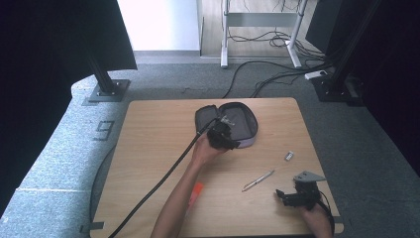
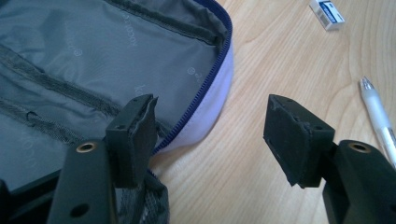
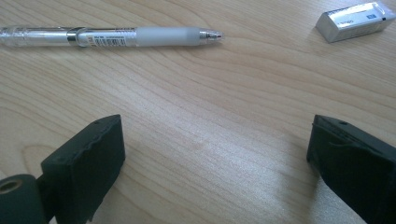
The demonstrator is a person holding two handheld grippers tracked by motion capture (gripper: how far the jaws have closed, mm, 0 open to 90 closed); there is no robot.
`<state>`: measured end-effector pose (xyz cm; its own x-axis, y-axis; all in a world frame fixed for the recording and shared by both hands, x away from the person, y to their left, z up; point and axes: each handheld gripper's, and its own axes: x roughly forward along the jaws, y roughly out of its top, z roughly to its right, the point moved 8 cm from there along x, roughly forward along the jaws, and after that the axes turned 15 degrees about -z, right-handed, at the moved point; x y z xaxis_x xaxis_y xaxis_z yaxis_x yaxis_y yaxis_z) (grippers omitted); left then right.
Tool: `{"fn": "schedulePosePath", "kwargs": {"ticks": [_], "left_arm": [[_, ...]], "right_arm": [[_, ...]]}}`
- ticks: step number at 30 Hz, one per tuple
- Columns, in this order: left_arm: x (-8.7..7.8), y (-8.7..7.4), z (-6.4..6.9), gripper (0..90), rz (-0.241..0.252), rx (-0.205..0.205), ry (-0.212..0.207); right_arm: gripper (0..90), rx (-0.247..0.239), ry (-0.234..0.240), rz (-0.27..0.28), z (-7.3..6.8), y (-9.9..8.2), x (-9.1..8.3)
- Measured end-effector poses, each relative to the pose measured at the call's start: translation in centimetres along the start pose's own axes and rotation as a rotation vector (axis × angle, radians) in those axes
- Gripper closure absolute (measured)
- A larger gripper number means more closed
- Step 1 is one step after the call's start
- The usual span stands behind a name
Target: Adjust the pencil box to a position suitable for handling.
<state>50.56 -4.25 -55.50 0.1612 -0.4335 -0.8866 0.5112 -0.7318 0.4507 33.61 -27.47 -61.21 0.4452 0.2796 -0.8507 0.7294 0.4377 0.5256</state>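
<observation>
While both claws gape empty: pen (image 1: 258, 180), eraser (image 1: 289, 155) beside left claw (image 1: 221, 136) at pouch (image 1: 237, 119) rim.

Looks like a lab or recording studio: grey carpet (image 1: 59, 148), black curtains (image 1: 44, 44), stand bases (image 1: 106, 91), loose cables (image 1: 267, 74) beyond table (image 1: 148, 148).
</observation>
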Motion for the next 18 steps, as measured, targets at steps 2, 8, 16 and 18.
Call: {"fn": "schedulePosePath", "kwargs": {"ticks": [2, 8, 16, 18], "left_arm": [[0.5, 0.0, -0.3, 37.0, 0.0, 0.002, -0.001], [1.1, 0.4, -0.5, 40.0, 0.008, 0.011, -0.016], [2.3, -0.1, -1.0, 49.9, -0.016, 0.005, -0.01], [2.5, -0.3, -0.9, 55.4, -0.027, 0.01, -0.014]], "right_arm": [[3.9, 0.001, 0.0, 0.002, 0.0, 0.0, 0.0], [3.9, 0.001, 0.0, 0.001, 0.0, 0.0, 0.0], [3.9, 0.001, 0.0, 0.001, 0.0, 0.0, 0.0], [3.9, 0.001, 0.0, 0.001, 0.0, 0.0, 0.0]]}}
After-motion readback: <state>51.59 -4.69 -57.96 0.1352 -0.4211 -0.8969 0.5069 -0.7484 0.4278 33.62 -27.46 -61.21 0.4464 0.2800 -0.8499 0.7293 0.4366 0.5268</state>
